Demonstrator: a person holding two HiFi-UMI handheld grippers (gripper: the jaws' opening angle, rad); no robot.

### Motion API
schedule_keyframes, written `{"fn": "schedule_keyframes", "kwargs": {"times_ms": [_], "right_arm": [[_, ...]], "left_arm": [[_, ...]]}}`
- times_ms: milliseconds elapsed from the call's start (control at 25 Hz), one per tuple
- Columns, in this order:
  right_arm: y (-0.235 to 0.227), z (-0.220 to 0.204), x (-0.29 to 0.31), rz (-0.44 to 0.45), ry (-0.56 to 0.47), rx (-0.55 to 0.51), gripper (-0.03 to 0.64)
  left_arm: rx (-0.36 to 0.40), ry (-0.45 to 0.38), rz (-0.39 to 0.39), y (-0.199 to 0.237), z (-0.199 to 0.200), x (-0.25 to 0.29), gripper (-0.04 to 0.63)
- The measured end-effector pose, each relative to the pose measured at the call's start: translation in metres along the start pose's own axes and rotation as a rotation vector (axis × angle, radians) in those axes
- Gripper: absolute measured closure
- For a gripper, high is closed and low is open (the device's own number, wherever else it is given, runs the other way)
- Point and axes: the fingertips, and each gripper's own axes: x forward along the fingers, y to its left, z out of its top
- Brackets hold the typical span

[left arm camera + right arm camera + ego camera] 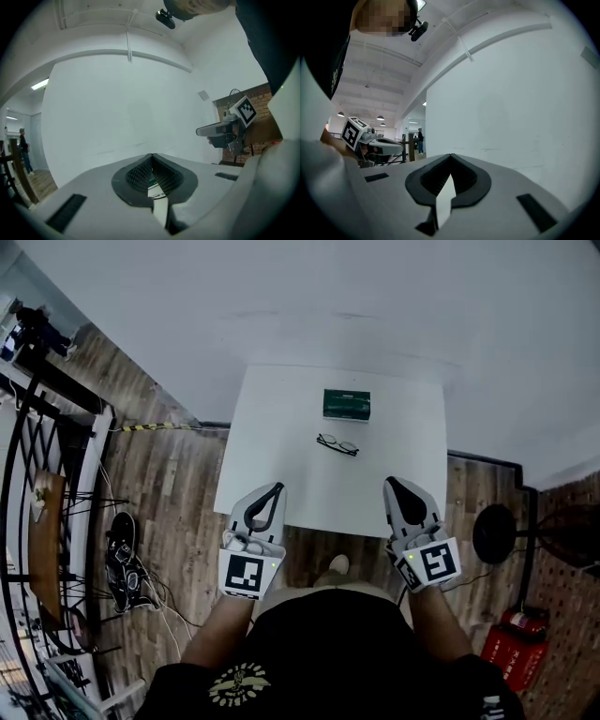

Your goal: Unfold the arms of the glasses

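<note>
While held over the near edge of the white table (272,418), left gripper (276,487) and right gripper (391,483) are closed, nothing gripped — glasses (337,444) lie untouched beyond.

White table (281,474) with folded glasses (337,444) (near a green box (347,405))

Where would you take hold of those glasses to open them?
Probably the front rim by one lens, pinched from above. The glasses lie low on the table with their arms apparently folded, so only the top side is free to reach. Finer detail is too small to tell.
</note>
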Motion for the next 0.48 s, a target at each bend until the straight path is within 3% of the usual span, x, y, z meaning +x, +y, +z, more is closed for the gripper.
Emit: {"fn": "schedule_keyframes", "kwargs": {"times_ms": [240, 480], "right_arm": [[-0.019, -0.008, 0.01, 0.021, -0.008, 0.023, 0.614], [-0.018, -0.004, 0.005, 0.032, -0.025, -0.016, 0.614]], "left_arm": [[0.003, 0.057, 0.055, 0.004, -0.007, -0.005, 0.588], [0.013, 0.03, 0.074, 0.003, 0.001, -0.009, 0.588]]}}
